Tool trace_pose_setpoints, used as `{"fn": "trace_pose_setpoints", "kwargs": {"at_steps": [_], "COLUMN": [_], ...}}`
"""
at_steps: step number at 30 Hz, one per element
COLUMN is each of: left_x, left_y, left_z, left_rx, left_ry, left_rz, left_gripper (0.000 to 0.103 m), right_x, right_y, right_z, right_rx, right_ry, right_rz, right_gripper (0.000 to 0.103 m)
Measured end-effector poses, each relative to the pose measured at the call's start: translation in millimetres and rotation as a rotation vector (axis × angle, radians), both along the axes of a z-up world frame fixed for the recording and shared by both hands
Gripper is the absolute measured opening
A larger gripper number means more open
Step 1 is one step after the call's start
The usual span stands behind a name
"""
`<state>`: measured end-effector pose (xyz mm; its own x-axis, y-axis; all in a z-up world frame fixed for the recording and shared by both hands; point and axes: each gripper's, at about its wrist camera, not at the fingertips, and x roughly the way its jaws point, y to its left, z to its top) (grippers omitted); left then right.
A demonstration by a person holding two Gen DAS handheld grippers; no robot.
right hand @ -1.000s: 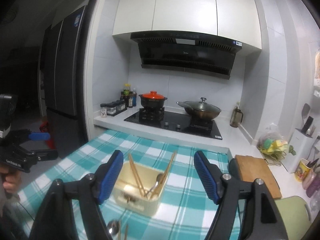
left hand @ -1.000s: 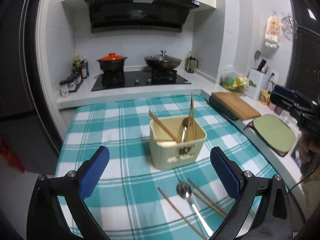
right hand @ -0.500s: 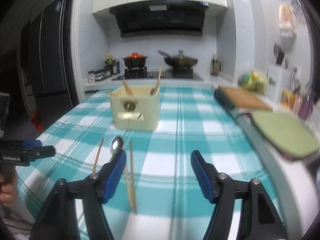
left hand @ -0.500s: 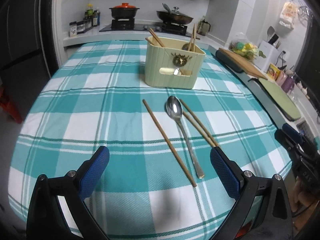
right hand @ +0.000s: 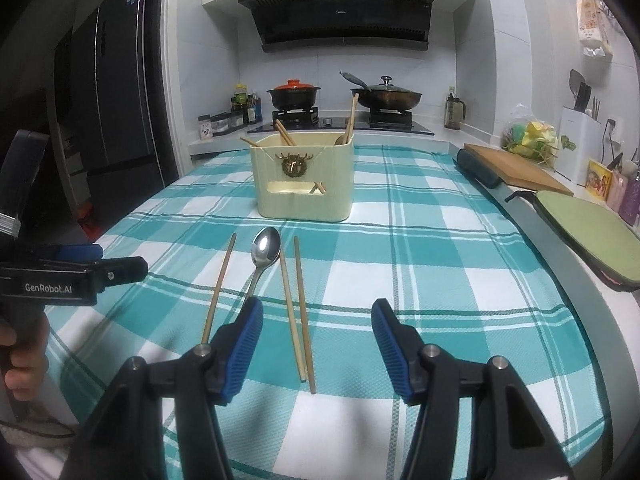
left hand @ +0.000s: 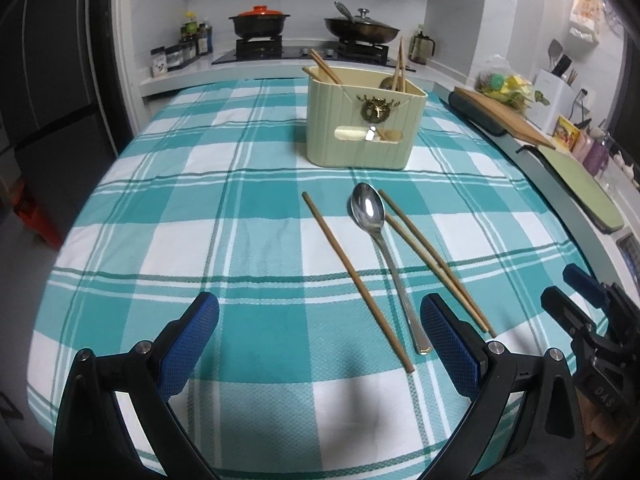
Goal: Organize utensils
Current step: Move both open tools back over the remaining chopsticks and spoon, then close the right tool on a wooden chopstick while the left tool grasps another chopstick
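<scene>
A cream utensil box (left hand: 365, 120) (right hand: 304, 178) stands on the teal checked tablecloth and holds several chopsticks and a spoon. In front of it lie a metal spoon (left hand: 380, 248) (right hand: 262, 258), a single wooden chopstick (left hand: 356, 276) (right hand: 219, 286) to its left and a pair of chopsticks (left hand: 432, 260) (right hand: 298, 312) to its right. My left gripper (left hand: 320, 348) is open and empty, low over the cloth near the chopstick ends. My right gripper (right hand: 318, 348) is open and empty, just behind the pair's near ends.
The tablecloth (left hand: 200, 216) ends at the near and left edges. A counter runs along the right with a wooden cutting board (right hand: 516, 168) and a green mat (right hand: 588, 236). A stove with a red-lidded pot (right hand: 294, 94) and a wok (right hand: 386, 96) stands at the back.
Both grippers dropped from a high view of the box to low over the near table, then crept slightly closer to the loose utensils. Both stayed open. The utensils have not moved.
</scene>
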<state>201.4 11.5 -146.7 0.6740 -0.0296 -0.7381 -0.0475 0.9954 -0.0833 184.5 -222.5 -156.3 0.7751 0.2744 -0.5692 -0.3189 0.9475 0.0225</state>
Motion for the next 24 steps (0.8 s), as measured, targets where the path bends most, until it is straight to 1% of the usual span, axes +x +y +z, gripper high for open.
{"fn": "trace_pose_setpoints", "kwargs": {"at_steps": [7,11,13,14,15,16,18,23,24], "left_x": [7,25,37,42,48,55,67,84,85], "left_y": [2,8,9,8,6,4,1,-8,-10], "left_z": [-13,-33,-40,-42,-44,-46,-51,-67,-70], "left_rx": [-0.014,-0.052,-0.058,-0.057,-0.051,-0.039,-0.007,0.041,0.052], "left_ry": [0.031,0.087,0.106,0.108,0.105,0.1,0.103,0.123,0.124], "left_rz": [-0.005,-0.01,-0.021,-0.027,-0.035,-0.04,-0.033,-0.032,-0.036], "left_gripper": [0.101,0.101,0.101,0.101,0.101,0.101,0.1,0.1,0.1], "right_x": [-1,11,26,38,47,59,80,118,126], "right_y": [3,-1,-5,-5,-5,-3,5,33,40], "right_z": [-11,-15,-16,-17,-18,-21,-26,-43,-49], "right_rx": [-0.008,-0.009,-0.008,-0.008,-0.008,-0.015,-0.024,-0.044,-0.045], "right_ry": [0.035,0.07,0.104,0.13,0.148,0.173,0.205,0.27,0.292], "right_rz": [0.01,0.008,0.007,0.014,0.022,0.038,0.065,0.139,0.158], "right_gripper": [0.057,0.047,0.045,0.04,0.038,0.038,0.033,0.029,0.026]}}
